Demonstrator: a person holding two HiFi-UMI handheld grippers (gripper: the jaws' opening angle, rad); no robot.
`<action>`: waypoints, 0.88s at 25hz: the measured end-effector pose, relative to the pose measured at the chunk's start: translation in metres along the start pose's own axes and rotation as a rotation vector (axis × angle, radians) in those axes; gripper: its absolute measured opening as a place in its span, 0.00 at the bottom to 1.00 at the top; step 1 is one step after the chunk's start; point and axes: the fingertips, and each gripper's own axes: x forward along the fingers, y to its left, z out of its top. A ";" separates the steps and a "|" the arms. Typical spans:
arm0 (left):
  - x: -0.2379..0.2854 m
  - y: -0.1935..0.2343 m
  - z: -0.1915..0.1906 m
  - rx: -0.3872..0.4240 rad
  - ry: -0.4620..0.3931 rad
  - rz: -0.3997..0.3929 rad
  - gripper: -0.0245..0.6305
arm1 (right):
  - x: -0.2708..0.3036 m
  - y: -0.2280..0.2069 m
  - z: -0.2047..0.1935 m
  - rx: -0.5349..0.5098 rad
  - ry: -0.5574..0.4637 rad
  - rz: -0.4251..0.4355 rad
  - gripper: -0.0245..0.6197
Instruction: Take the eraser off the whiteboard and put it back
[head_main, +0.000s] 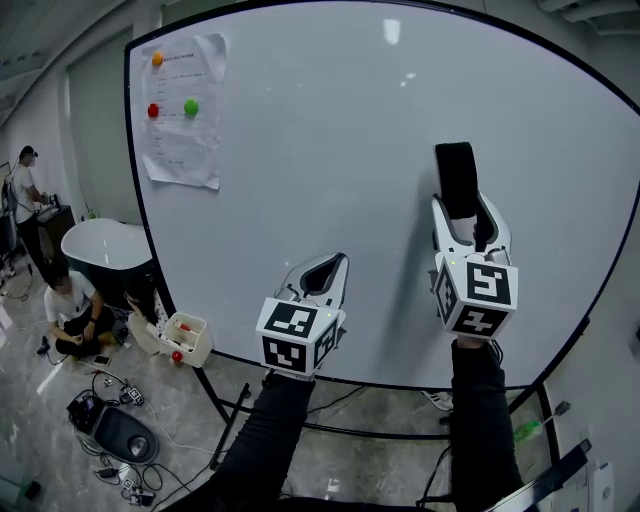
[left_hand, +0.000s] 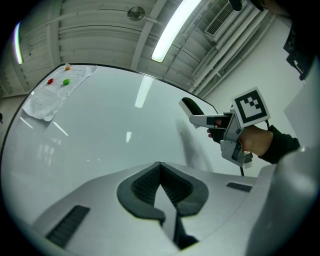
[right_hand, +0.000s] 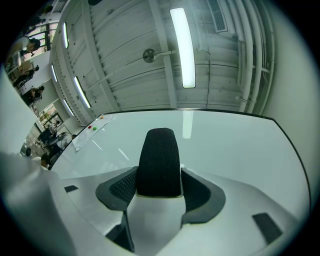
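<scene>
right tongs pinching lower end of eraser, which sticks out past tips, close to whiteboard; contact unclear. left tongs pressed together, empty. risk: eraser may twist or drop if released before it sticks to whiteboard.

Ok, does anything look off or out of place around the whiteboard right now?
Only a small thing: the paper sheet at the upper left of the whiteboard is wrinkled, its lower edge lifting off it. The black eraser sits clamped in the right gripper; the left gripper is shut, empty.
</scene>
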 end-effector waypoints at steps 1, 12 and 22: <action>0.001 -0.002 0.000 -0.001 -0.001 -0.005 0.05 | -0.004 -0.001 0.000 -0.003 -0.001 -0.002 0.46; 0.006 -0.025 0.002 0.000 -0.017 -0.056 0.05 | -0.064 -0.017 -0.023 0.020 0.044 -0.042 0.46; 0.005 -0.031 0.004 0.002 -0.024 -0.074 0.05 | -0.100 -0.030 -0.027 0.068 0.082 -0.051 0.46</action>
